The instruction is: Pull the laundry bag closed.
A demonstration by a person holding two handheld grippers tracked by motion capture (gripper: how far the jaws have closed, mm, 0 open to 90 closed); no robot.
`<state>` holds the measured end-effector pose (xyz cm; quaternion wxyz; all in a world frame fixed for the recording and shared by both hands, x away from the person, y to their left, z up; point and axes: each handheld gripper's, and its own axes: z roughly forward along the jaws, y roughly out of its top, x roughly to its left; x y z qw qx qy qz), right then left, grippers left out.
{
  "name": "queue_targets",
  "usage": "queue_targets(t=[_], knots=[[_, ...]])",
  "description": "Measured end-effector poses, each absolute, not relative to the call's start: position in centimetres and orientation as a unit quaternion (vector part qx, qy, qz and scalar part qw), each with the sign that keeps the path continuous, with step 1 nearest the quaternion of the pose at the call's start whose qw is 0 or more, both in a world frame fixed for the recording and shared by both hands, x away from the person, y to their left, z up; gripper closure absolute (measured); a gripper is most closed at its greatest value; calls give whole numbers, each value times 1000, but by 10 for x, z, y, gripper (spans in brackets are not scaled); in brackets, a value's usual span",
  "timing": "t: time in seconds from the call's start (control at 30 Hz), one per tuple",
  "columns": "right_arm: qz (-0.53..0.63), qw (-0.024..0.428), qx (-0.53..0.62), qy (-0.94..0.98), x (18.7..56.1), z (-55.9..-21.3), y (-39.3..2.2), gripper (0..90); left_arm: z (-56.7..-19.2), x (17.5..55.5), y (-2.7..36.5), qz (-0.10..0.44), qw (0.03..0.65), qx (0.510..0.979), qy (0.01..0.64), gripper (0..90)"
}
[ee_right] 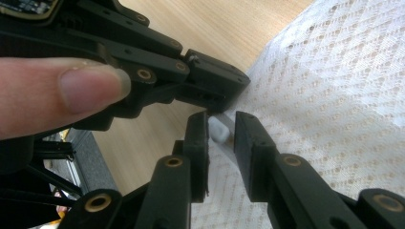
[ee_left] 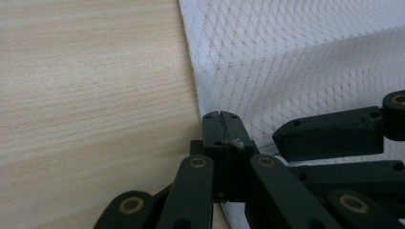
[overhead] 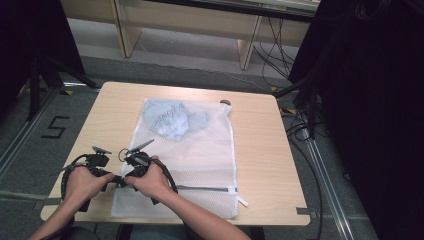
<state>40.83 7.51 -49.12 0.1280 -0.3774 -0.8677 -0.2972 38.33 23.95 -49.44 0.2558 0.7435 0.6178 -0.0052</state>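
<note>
Zipping mesh bag [overhead: 200,150]: left hand-held gripper [ee_left: 220,125] clamped on bag edge; right hand-held gripper [ee_right: 222,129] jaws apart, straddling zipper pull [ee_right: 218,130]. Next: pinch pull, draw away from left hand-held gripper.

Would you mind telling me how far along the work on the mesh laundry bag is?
Done: the garment is inside the mesh laundry bag, lying at its far end. In hand: the left gripper is shut on the bag's near left edge, while the right gripper, jaws apart, brackets the small zipper pull. Left: closing on the pull and running the zipper, presumably towards the right.
</note>
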Motion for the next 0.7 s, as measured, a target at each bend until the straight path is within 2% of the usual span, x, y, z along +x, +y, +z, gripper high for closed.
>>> queue_targets(t=[0.2,0.37,0.5,0.7], knots=[[-302,144,-394,-856,407,-492,80,793,-494,383,240,-6,255,744,617,896],[-299,122,-372,-870,410,-498,80,830,-494,384,240,-8,254,745,617,897],[-298,160,-394,-855,406,-493,82,865,-495,383,240,-5,256,747,614,897],[-291,138,-395,-860,405,-494,79,869,-494,381,236,13,253,759,599,898]])
